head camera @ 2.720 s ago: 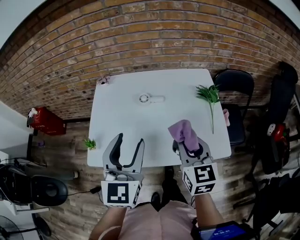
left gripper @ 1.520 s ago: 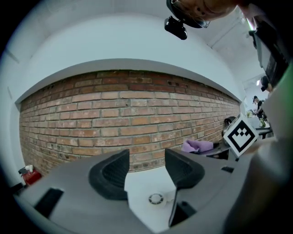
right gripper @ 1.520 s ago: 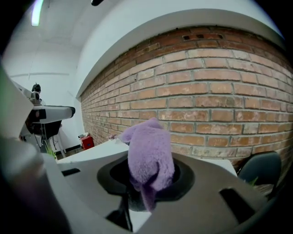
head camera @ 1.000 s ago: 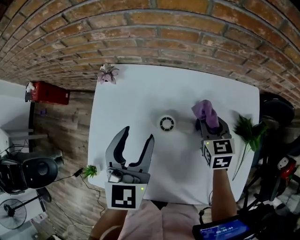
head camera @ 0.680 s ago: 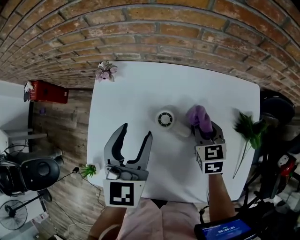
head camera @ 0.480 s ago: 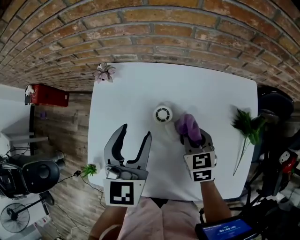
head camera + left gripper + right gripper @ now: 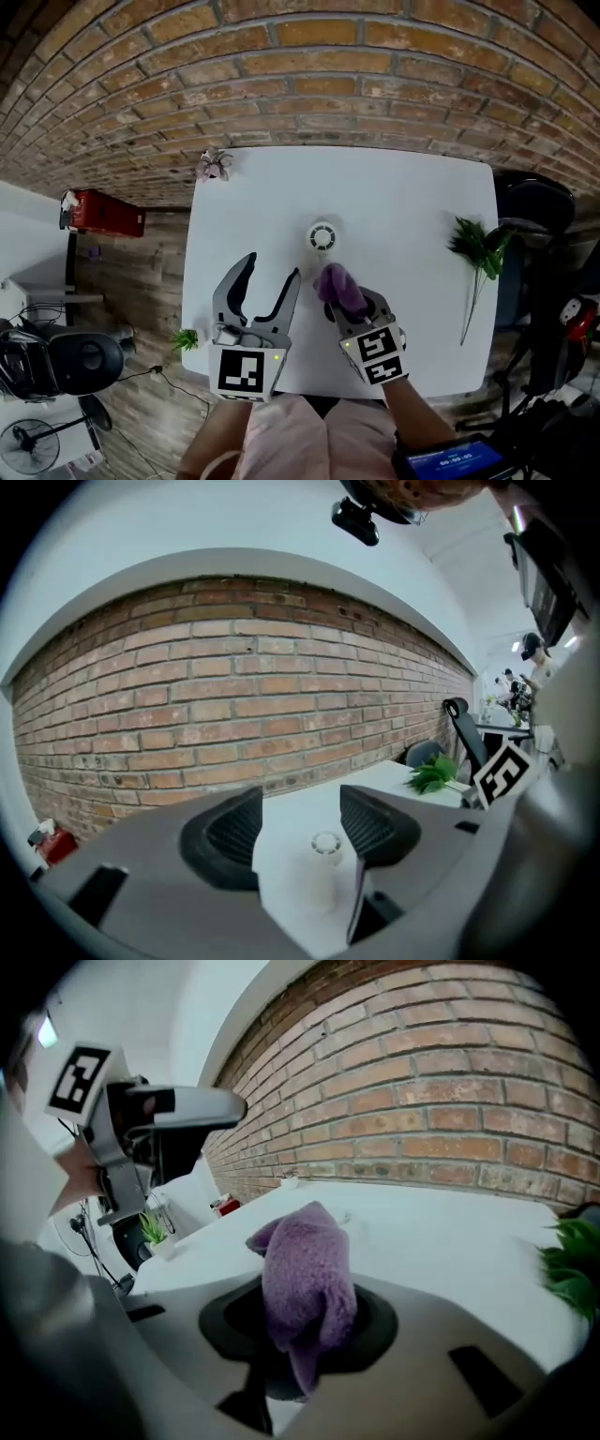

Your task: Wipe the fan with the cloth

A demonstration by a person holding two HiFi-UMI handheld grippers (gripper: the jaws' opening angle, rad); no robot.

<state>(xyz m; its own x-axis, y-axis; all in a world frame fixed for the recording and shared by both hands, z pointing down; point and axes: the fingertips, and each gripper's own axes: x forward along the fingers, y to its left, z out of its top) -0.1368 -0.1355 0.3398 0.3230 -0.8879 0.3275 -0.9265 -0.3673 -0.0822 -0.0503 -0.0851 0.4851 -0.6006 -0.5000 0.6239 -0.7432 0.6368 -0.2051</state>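
A small white fan (image 7: pixel 322 236) rests mid-table, its round head showing from above. Just in front of it, on my side, my right gripper (image 7: pixel 345 302) is shut on a purple cloth (image 7: pixel 337 284) that bunches up out of the jaws (image 7: pixel 305 1283). The cloth hides the fan's lower part, and I cannot tell whether they touch. My left gripper (image 7: pixel 270 272) hovers left of the cloth with its jaws opening and nothing between them. In the left gripper view (image 7: pixel 300 832) the fan (image 7: pixel 325 844) stands beyond the fingertips.
The white table (image 7: pixel 412 197) backs onto a brick wall. A green sprig (image 7: pixel 478 246) lies near its right edge and a pink flower (image 7: pixel 214 165) at the far left corner. A small green plant (image 7: pixel 186 338) sits by the near left edge. A black chair (image 7: pixel 525 202) stands to the right.
My right gripper has carried the cloth leftward and toward me, from the right of the fan to just in front of it. The left gripper has barely moved.
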